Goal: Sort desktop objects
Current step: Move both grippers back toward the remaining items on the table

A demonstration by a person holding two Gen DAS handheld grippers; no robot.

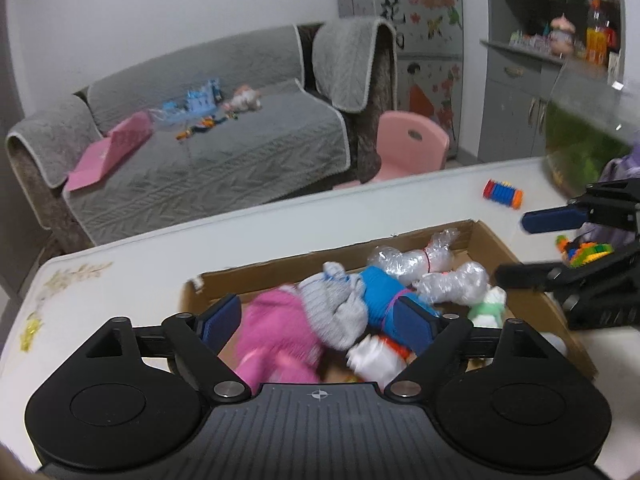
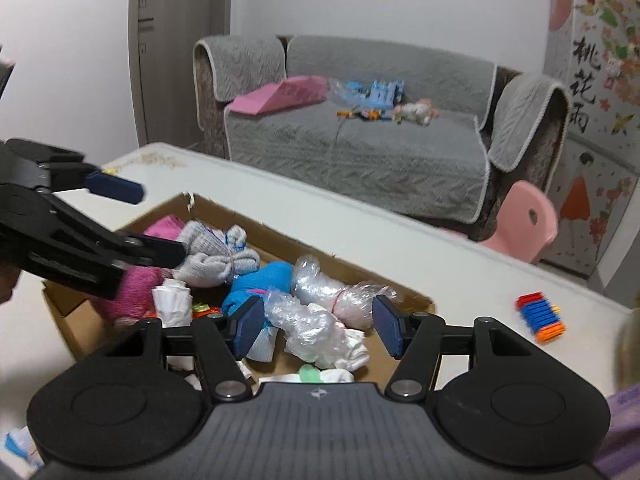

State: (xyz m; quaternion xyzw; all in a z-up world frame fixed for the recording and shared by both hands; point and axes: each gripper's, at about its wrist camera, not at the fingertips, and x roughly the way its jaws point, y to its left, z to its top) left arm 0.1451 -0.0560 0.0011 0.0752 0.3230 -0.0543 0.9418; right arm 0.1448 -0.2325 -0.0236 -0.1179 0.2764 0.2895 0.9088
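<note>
Both tools are alike. The left gripper [image 1: 322,320] is matte black plastic: a ribbed central deck with a small white crosshair mark behind the fingers, flanked by two rounded lobes, each with a shallow circular recess. Angular black linkage arms with triangular cutouts run forward from silver pivot screws to the fingers; smaller silver screws sit at the outer joints. Each finger ends in a dark blue, finely textured rectangular pad [image 1: 219,317]. The right gripper [image 2: 320,325] has the same deck, crosshair, lobes, screws and blue pads [image 2: 387,326]. Beside its right lobe shows a bit of lilac sleeve [image 2: 624,420].
</note>
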